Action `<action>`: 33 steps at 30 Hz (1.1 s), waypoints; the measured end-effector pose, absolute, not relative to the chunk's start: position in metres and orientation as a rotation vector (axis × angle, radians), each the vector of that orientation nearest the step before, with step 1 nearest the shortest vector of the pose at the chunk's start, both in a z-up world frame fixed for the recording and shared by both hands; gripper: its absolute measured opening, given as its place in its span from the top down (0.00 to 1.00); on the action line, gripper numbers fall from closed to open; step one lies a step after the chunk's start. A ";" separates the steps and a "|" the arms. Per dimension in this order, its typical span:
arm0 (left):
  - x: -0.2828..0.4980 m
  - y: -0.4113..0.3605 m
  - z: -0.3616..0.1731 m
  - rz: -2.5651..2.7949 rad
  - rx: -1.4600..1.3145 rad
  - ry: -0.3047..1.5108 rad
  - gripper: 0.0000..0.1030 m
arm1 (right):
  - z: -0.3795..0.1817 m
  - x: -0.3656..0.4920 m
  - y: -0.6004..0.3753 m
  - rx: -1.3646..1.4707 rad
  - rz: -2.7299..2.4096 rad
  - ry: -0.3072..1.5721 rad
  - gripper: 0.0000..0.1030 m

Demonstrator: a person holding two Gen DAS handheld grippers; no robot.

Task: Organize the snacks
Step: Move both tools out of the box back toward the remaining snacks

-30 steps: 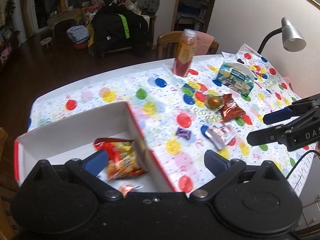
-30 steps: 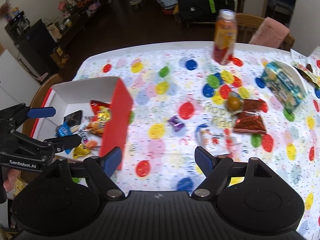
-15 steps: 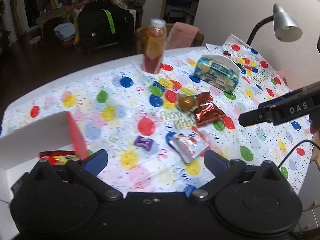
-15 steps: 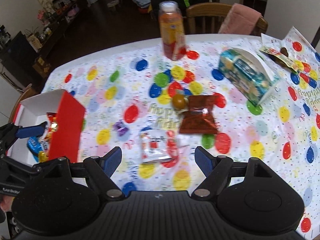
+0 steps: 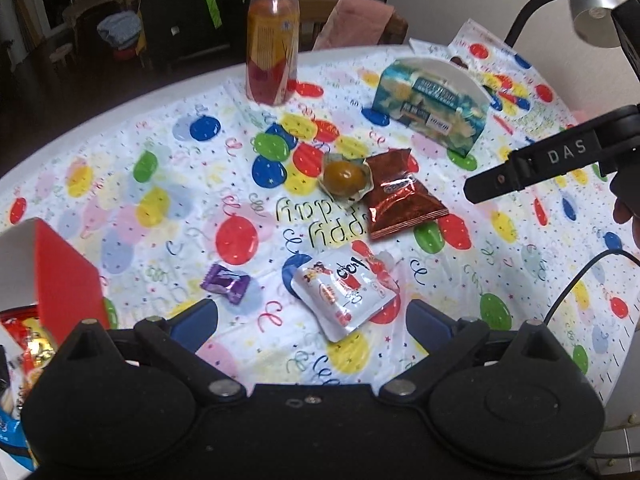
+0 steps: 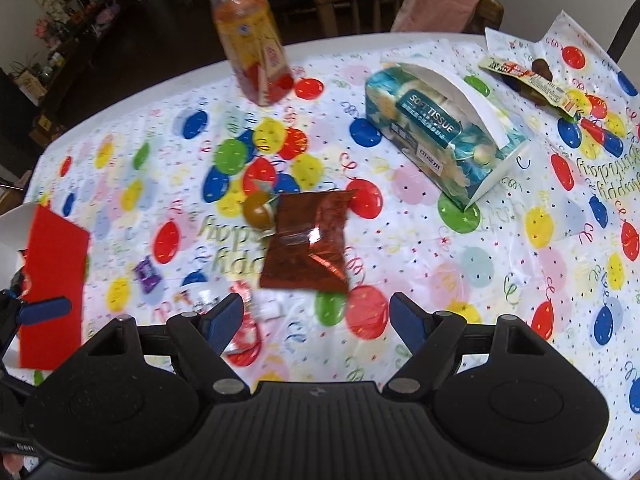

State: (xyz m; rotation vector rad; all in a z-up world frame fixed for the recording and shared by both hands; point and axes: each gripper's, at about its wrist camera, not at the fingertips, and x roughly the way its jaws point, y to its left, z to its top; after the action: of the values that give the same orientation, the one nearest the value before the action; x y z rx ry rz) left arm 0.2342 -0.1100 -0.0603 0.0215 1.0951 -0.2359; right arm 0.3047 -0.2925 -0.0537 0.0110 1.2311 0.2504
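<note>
Red snack bag point(image 6: 306, 244): on table, directly ahead of right gripper point(image 6: 316, 316), long axis running near to far. Fingers spread, empty. Left gripper point(image 5: 314, 316): spread, empty, above white pouch point(image 5: 344, 294).

Pouch point(image 5: 346, 290) before bag point(image 5: 402, 196); box point(image 5: 60, 276) perhaps leftmost.

My left gripper point(image 5: 312, 316) spread wide above white snack pouch point(image 5: 346, 294), purple candy point(image 5: 225, 283) at ten o'clock, red foil bag point(image 5: 402, 198) at one o'clock, red-walled box point(image 5: 66, 276) at nine
</note>
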 end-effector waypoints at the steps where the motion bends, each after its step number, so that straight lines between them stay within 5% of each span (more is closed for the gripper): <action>1: 0.238 -0.112 -0.064 -0.230 0.018 1.105 0.03 | -0.058 0.310 -0.292 0.009 0.250 1.237 0.22; 33: 0.308 -0.160 -0.150 -0.221 0.018 1.323 0.09 | -0.149 0.373 -0.249 -0.049 0.310 1.360 0.23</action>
State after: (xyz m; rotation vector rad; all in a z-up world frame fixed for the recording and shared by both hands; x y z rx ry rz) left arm 0.3081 -0.1598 -0.1499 0.0178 1.3227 -0.2210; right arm 0.3730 -0.2486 -0.1494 -0.0492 1.3595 0.3104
